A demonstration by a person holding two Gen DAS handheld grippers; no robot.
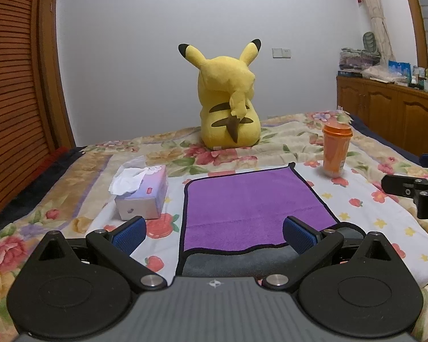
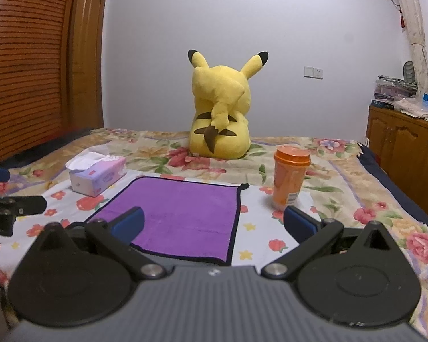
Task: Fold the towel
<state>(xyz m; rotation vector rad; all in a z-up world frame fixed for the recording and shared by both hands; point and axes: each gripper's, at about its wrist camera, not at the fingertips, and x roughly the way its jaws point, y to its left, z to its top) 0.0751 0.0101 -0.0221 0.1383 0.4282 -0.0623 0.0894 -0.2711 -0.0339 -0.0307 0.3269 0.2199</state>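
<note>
A purple towel [image 1: 242, 205] with black trim lies flat on the bed, with its grey underside showing at the near edge. It also shows in the right wrist view [image 2: 185, 213]. My left gripper [image 1: 214, 235] is open and empty, just above the towel's near edge, its blue pads apart. My right gripper [image 2: 214, 222] is open and empty, over the towel's near right corner. The right gripper also shows at the right edge of the left wrist view [image 1: 408, 188]. The left gripper shows at the left edge of the right wrist view [image 2: 14, 202].
A tissue box [image 1: 142, 196] stands left of the towel. An orange cup [image 1: 335, 151] stands at its far right corner. A yellow plush toy [image 1: 228, 99] sits behind on the floral bedspread [image 1: 271, 139]. Wooden cabinets [image 1: 391, 108] stand at the right.
</note>
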